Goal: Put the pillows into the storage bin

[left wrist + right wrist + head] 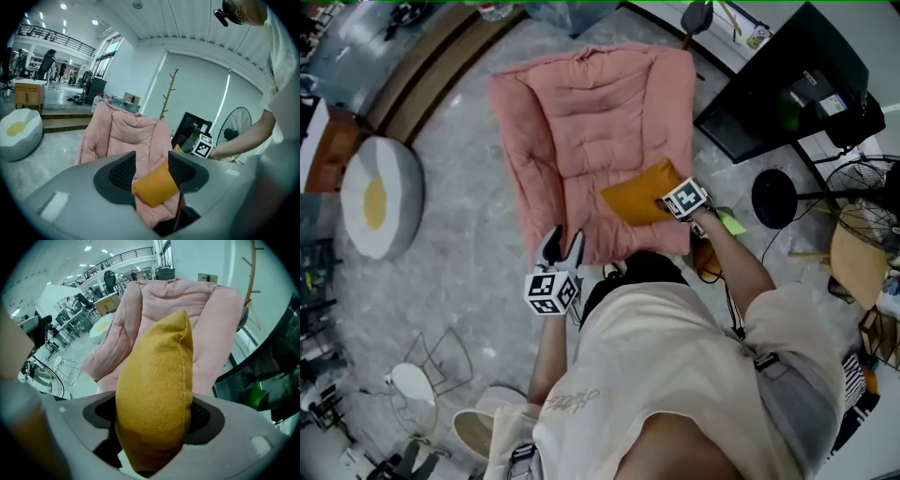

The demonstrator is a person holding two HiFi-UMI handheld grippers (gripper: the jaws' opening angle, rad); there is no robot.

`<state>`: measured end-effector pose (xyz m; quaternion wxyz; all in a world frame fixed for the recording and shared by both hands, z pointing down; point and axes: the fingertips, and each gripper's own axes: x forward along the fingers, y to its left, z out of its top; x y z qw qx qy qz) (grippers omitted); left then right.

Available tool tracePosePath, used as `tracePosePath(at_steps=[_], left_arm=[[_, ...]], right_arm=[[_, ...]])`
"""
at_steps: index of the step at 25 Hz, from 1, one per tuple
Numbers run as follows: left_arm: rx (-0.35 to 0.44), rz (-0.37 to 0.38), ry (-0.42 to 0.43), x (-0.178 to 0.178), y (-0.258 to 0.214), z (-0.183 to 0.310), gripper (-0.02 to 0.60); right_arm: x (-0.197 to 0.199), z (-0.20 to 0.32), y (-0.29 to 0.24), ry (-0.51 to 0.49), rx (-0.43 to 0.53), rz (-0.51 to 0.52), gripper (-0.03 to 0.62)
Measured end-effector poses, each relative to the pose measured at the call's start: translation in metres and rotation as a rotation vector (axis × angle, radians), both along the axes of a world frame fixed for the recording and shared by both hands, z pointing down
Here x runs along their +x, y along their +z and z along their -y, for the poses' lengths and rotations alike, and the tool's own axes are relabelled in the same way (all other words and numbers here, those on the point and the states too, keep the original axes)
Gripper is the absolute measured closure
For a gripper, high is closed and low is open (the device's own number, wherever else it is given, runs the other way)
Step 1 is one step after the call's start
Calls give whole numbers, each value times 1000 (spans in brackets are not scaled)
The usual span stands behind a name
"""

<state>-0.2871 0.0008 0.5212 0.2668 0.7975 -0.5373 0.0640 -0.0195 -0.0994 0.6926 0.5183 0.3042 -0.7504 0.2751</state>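
Note:
A mustard-yellow pillow (637, 195) lies on the lower right of a pink padded floor chair (591, 112). My right gripper (666, 202) is shut on the pillow's right end. In the right gripper view the pillow (157, 390) fills the gap between the jaws of that gripper (152, 416), and both pads press into it. My left gripper (562, 246) hangs at the chair's near edge, open and holding nothing. From the left gripper view, the pillow (154, 185) shows beyond its spread fingers (123, 171). No storage bin shows in any view.
A round fried-egg cushion (380, 197) sits on the floor at left. A black screen (787, 84), a fan base (773, 199) and a fan (862, 187) crowd the right side. A wire stand (441, 361) is near my left. Wooden steps (431, 75) run behind.

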Motion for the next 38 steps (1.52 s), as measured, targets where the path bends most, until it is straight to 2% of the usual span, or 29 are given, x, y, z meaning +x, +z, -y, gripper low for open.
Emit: tracePosePath(at_steps=[6, 9, 15, 23, 27, 31, 38], left_arm=[[12, 3, 104, 3, 7, -39, 347], [-5, 8, 165, 10, 20, -53, 347], [9, 6, 299, 58, 22, -65, 347], [10, 7, 433, 120, 22, -75, 347], [0, 22, 474, 149, 27, -71, 347], [-13, 54, 495, 193, 38, -58, 347], [-9, 82, 471, 288, 12, -60, 344]], right_arm=[[34, -56, -50, 62, 102, 41, 192], [53, -86, -68, 133, 121, 83, 194], [120, -137, -101, 279, 196, 161, 194], [230, -208, -128, 595, 247, 323, 197], [301, -238, -135, 747, 288, 322, 197], [363, -257, -107, 828, 245, 285, 201], [412, -293, -11, 844, -12, 329, 239]])
